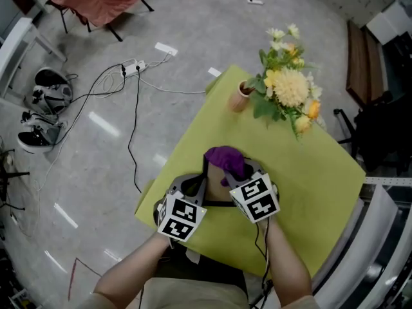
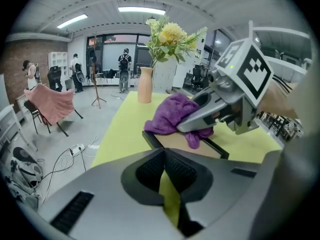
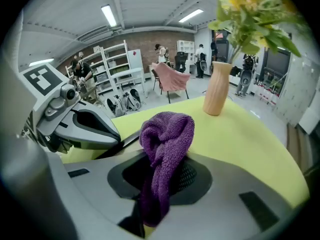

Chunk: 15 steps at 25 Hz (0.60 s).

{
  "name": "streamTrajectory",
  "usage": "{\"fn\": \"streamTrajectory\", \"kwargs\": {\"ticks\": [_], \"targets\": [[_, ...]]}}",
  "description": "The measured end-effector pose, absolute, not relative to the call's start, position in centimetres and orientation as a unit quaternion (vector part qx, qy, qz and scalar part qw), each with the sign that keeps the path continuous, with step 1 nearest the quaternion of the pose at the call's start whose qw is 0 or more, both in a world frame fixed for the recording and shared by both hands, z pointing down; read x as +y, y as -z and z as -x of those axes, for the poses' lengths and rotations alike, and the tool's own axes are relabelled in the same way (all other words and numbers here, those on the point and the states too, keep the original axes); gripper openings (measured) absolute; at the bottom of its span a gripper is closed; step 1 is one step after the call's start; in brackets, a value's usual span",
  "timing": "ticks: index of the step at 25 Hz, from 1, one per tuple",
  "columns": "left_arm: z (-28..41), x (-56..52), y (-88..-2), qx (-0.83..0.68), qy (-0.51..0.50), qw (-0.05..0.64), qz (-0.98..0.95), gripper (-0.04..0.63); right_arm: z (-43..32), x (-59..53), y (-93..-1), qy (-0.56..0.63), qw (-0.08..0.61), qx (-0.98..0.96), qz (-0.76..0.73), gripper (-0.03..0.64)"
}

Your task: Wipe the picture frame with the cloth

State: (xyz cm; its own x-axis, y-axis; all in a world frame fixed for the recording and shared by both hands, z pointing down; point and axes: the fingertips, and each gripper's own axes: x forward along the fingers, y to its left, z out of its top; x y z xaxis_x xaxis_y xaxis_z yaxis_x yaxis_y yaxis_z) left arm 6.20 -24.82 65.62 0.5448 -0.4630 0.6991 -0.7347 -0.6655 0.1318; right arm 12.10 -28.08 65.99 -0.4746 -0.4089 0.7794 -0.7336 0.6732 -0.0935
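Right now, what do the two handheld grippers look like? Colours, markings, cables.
The left gripper and right gripper are both moulded grey plastic, with black ribbed pads inside the fingers. Each carries a white cube with black square markers. A dark cable runs back from the right one along the forearm. No sleeves show.

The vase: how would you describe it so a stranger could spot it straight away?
Find the square yellow-green table. Near its far corner stands a slim peach-coloured vase. It alone stands tall and holds a bunch of yellow and white flowers, unlike the crumpled purple cloth.
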Motion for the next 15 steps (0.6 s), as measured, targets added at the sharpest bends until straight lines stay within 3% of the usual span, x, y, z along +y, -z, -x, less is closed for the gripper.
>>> {"fn": "streamTrajectory", "kwargs": {"ticks": [8, 15], "targets": [[-6.3, -24.8, -65.7, -0.338, -0.324, 0.191, -0.863, 0.008, -16.5, -28.1, -64.3, -0.267, 0.320, -0.820, -0.393, 0.089], [-6.7, -23.4, -64.5, -0.310, -0.325, 0.182, -0.875, 0.008, -10.7, -27.2, -61.0, -0.249, 0.286, -0.862, -0.336, 0.089]]}}
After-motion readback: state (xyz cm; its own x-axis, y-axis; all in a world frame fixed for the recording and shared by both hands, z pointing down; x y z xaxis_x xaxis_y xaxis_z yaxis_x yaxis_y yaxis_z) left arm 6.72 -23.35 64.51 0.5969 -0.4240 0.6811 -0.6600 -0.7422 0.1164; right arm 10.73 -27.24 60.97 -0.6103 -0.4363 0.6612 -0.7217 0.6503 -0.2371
